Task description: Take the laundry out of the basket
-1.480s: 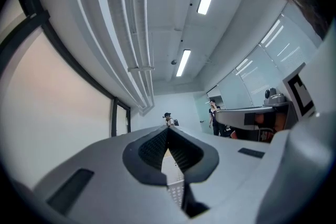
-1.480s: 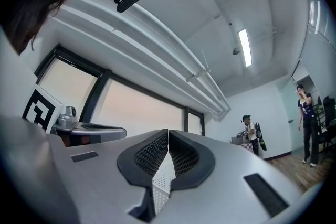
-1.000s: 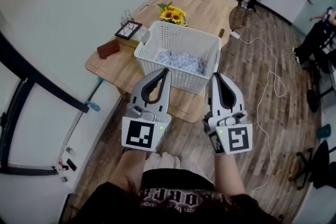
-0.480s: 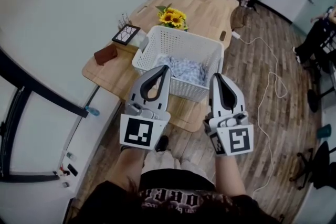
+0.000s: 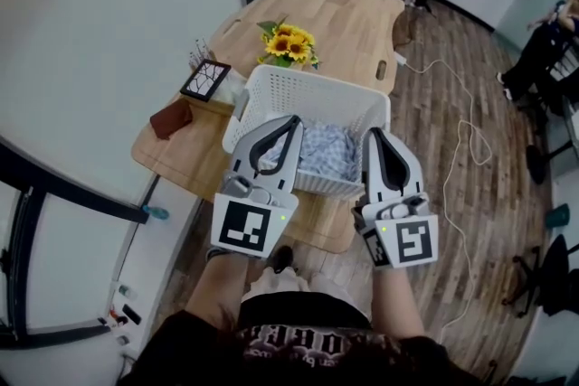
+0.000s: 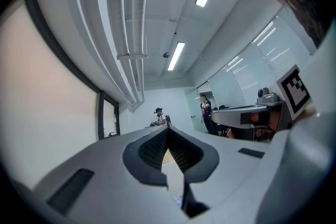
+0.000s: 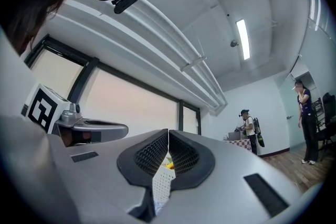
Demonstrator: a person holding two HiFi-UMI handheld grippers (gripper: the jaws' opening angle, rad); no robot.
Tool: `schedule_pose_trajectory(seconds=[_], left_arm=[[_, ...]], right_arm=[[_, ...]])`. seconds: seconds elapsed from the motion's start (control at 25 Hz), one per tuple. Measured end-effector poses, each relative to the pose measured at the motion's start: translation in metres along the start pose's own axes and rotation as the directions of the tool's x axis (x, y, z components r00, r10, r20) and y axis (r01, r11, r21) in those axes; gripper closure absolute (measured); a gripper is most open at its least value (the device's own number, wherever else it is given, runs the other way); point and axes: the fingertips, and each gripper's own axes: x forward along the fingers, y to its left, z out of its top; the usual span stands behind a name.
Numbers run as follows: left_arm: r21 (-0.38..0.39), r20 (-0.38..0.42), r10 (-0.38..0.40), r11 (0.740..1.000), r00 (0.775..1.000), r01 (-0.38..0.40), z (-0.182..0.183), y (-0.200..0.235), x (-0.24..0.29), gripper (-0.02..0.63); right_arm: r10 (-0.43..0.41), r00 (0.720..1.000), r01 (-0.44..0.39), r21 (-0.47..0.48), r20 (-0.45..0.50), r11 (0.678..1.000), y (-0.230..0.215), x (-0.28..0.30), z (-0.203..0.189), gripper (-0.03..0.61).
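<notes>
left gripper (image 5: 290, 122): jaws pressed together, empty, at near side of basket (image 5: 312, 95) | right gripper (image 5: 373, 134): same (likely an approach posture) | laundry (image 5: 326, 149): blue-white cloth inside the white basket on desk (image 5: 348, 14); jaws must spread first | sunflowers (image 5: 288, 41): behind basket

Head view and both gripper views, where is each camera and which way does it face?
Head view: on the person's head, facing steeply down at the basket on the table; shirt, left gripper, right gripper show.
Left gripper view: on the left gripper, along its shut jaws, tilted up at the ceiling; hair shows.
Right gripper view: on the right gripper, along its shut jaws toward the basket; hair shows.
Shared: head and right gripper views both show the sunflowers.
</notes>
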Motion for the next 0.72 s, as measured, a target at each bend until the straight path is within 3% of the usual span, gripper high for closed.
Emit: schedule_pose_trajectory(seconds=[0.72], left_arm=[[0.045, 0.004, -0.218, 0.975, 0.976, 0.217, -0.02, 0.028, 0.085, 0.614]], right_arm=[[-0.116, 0.993, 0.114, -0.054, -0.017, 0.992, -0.033, 0.071, -0.016, 0.551]])
